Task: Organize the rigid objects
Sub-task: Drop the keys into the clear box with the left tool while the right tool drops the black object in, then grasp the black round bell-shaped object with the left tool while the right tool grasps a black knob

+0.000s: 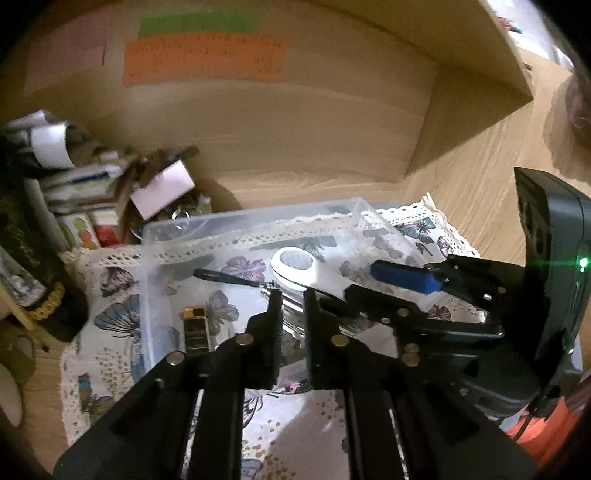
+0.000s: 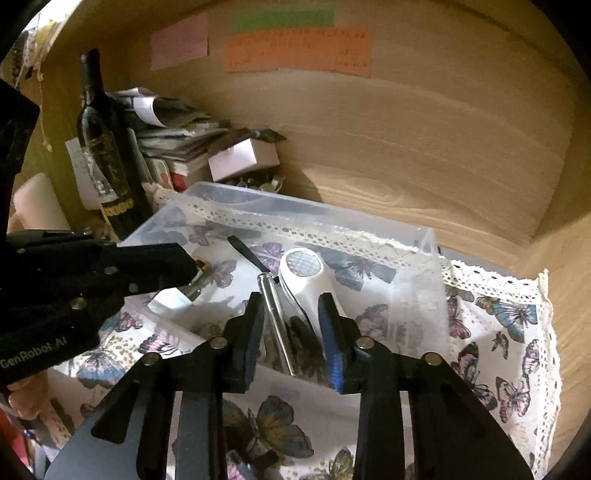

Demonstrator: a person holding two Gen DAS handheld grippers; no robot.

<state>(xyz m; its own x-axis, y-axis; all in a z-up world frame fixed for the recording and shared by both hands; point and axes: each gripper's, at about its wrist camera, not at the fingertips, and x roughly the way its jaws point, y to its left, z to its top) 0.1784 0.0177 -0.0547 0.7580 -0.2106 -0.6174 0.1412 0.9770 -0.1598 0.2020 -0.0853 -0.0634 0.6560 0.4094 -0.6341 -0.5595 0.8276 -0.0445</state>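
Two tongs hovering at the clear bin (image 2: 424, 236) | left tongs (image 1: 291, 295) narrowly parted, gripping nothing | right tongs (image 2: 291, 299) spread, empty, apparently releasing | white torch (image 2: 301, 273), metal rod (image 2: 275, 314), lighter (image 1: 195, 326) lying inside, gathered for tidiness | cloth (image 2: 509, 369) covering table.

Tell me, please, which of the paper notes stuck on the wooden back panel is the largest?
The orange note: it spans wider than the green strip above it and the pink note to its left.
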